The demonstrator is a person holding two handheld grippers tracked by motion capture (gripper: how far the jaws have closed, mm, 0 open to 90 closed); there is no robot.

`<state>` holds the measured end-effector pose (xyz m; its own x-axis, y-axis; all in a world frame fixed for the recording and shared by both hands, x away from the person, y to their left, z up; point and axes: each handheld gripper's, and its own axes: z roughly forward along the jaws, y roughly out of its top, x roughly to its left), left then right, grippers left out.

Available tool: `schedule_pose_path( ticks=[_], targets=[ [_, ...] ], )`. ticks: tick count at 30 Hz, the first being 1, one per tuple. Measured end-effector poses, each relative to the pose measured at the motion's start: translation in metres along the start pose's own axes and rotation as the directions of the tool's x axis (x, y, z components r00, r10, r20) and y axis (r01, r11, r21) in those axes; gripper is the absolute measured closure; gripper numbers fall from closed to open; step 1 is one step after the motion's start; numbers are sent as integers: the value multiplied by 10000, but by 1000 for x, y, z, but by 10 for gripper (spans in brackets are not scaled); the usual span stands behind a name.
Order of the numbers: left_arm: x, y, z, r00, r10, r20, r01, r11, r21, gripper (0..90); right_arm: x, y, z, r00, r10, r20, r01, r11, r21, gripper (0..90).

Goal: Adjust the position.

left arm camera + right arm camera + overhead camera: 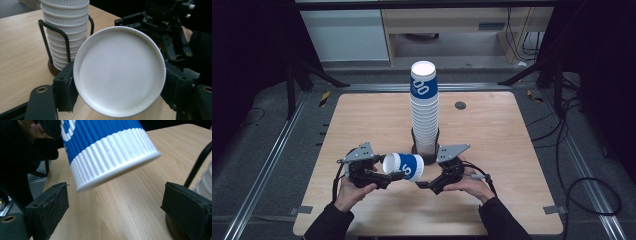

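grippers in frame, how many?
2: the left gripper is shut on the blue-and-white cup near the table's front edge; the right gripper is open just right of that cup.

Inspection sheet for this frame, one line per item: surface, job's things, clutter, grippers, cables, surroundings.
Surface: light wooden table, small dark round fitting near the far edge.
Job's things: blue-and-white paper cup lying sideways in the air; tall cup stack in a black wire holder.
Clutter: nothing seen.
Grippers: left gripper shut on the cup, pads on its rim; right gripper open, its jaws wide beside the cup's base.
Cables: black cables on the floor at right.
Surroundings: dark floor, metal rails, pale furniture behind.
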<state>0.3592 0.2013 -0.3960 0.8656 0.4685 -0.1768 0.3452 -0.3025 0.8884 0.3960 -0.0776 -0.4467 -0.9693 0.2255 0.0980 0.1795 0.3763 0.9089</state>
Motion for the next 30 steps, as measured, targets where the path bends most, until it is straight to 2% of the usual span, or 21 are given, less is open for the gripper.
schedule_pose_path(
  ticks=[8,12,20,27,30],
  targets=[
    [-8,0,9,9981,142,597,-154,9997,197,258,5,2,5,9979,-68,-646,46,9994,-349,72],
    [-10,-1,13,9967,213,788,-241,9991,340,258,7,2,8,9960,-114,-888,78,9991,-413,101],
    [-6,-2,14,9950,-68,999,26,9991,419,256,6,0,8,9949,-194,-995,154,9990,-414,136],
    [-5,-1,12,9950,-27,996,-8,9994,347,238,5,0,6,9947,-224,-1002,189,9992,-351,146],
    [-5,0,8,9962,18,873,-44,9996,292,210,4,0,3,9956,-200,-915,173,9994,-299,149]
  ],
)
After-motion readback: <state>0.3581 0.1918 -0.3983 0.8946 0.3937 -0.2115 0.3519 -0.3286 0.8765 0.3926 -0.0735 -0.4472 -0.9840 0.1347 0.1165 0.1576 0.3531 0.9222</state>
